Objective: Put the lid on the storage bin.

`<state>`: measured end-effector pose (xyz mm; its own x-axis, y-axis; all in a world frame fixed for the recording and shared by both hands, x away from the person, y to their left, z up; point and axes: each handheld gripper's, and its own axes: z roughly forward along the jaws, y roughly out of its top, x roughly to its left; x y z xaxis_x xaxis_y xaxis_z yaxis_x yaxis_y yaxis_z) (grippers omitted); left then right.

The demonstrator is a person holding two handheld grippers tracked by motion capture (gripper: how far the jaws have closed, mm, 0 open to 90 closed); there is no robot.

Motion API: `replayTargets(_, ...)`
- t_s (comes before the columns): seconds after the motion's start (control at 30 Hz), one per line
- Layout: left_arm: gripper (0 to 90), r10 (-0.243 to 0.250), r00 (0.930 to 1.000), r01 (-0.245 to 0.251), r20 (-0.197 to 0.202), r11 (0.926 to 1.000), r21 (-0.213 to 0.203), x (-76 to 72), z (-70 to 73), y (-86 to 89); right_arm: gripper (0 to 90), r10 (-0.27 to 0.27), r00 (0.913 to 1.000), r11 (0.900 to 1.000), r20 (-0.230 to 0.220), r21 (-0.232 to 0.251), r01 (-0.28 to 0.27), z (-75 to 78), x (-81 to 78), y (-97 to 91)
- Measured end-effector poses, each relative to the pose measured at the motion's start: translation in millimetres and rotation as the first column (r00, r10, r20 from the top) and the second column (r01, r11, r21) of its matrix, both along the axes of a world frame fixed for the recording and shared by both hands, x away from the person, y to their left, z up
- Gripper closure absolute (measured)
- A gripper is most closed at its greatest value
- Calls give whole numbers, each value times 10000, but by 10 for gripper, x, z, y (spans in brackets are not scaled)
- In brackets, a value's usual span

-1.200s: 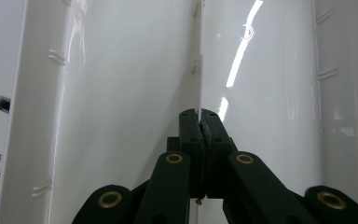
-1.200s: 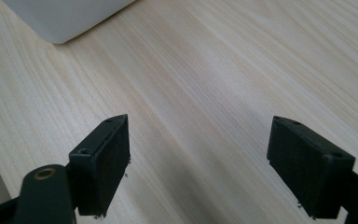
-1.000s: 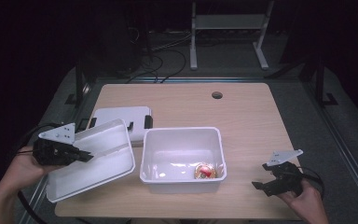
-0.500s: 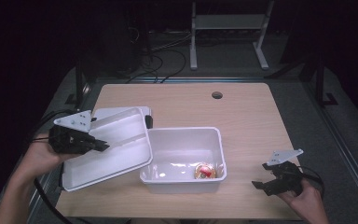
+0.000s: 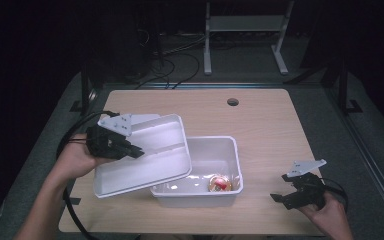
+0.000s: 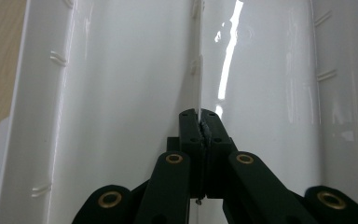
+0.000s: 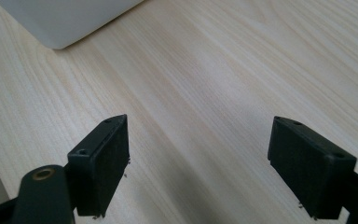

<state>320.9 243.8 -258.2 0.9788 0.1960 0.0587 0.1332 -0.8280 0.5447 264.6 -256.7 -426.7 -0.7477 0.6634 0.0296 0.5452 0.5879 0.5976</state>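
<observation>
Left gripper [image 5: 130,150] fingers clenched on the white lid's [image 5: 150,155] thin central rib; light, stiff, slick plastic. Right gripper [image 5: 292,197] fingers released above the worktop [image 5: 270,130].

The white plastic lid [image 5: 145,155] hangs tilted over the left end of the open white bin [image 5: 200,172], underside rib [image 6: 196,60] showing

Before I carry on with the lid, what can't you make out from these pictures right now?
- Left part of the white bin, high view: covered by the lid that the left gripper holds.
- Red and yellow item in the bin, high view: too small to identify.
- Lid's far end, left gripper view: cut off by the frame.
- Bin, right gripper view: cut off at the top edge.
</observation>
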Motion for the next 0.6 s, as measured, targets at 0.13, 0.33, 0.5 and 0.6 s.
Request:
replayTargets(0.13,893,-185,9998,185,-66,9998,-42,40,-5,-171,195,20,10000,10000,43,-21,-20,2,1,-5)
replayTargets(0.33,893,-529,9985,530,-166,9986,61,110,-37,-416,189,-1,10000,10000,-7,-80,1,-1,-7,2)
replayTargets(0.5,893,-857,9960,863,-259,9960,233,169,-63,-609,183,9,10000,9999,-21,-120,-9,-6,-4,6)
replayTargets(0.6,893,-933,9949,939,-380,9955,160,196,-85,-734,177,-4,10000,9999,-40,-124,4,-8,-6,8)
